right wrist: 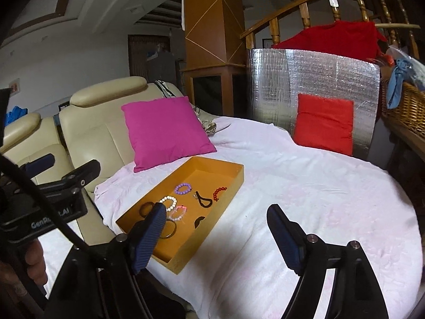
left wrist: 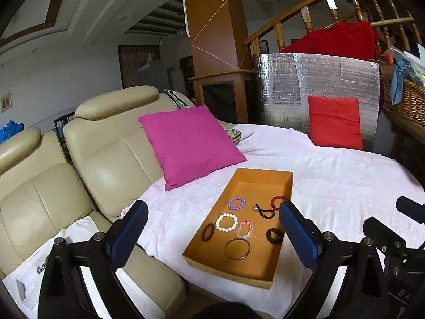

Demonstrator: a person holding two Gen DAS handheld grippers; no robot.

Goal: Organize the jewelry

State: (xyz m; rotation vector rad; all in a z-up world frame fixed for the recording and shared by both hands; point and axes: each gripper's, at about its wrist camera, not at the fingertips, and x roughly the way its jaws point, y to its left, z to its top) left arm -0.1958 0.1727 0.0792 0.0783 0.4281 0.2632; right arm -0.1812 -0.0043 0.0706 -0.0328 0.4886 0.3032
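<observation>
An open orange box (left wrist: 268, 176) (right wrist: 233, 183) lies on a white cloth. In it lie a purple bead bracelet (left wrist: 237, 203) (right wrist: 183, 188), a white bead bracelet (left wrist: 226, 222) (right wrist: 169, 202), a red bead bracelet (left wrist: 276, 202) (right wrist: 218, 193), a pink clear bracelet (left wrist: 244, 229), a metal bangle (left wrist: 237, 248), dark rings (left wrist: 209, 231) and a black loop (left wrist: 263, 212). My left gripper (left wrist: 213, 235) is open and empty, above the box's near end. My right gripper (right wrist: 216, 236) is open and empty, over the box's right edge.
A magenta cushion (left wrist: 190, 143) (right wrist: 166, 131) leans on a cream leather sofa (left wrist: 106, 164) left of the box. A red cushion (left wrist: 334, 122) (right wrist: 325, 122) stands against a silver foil panel (left wrist: 281, 90) at the back. A wicker basket (left wrist: 406, 98) sits far right.
</observation>
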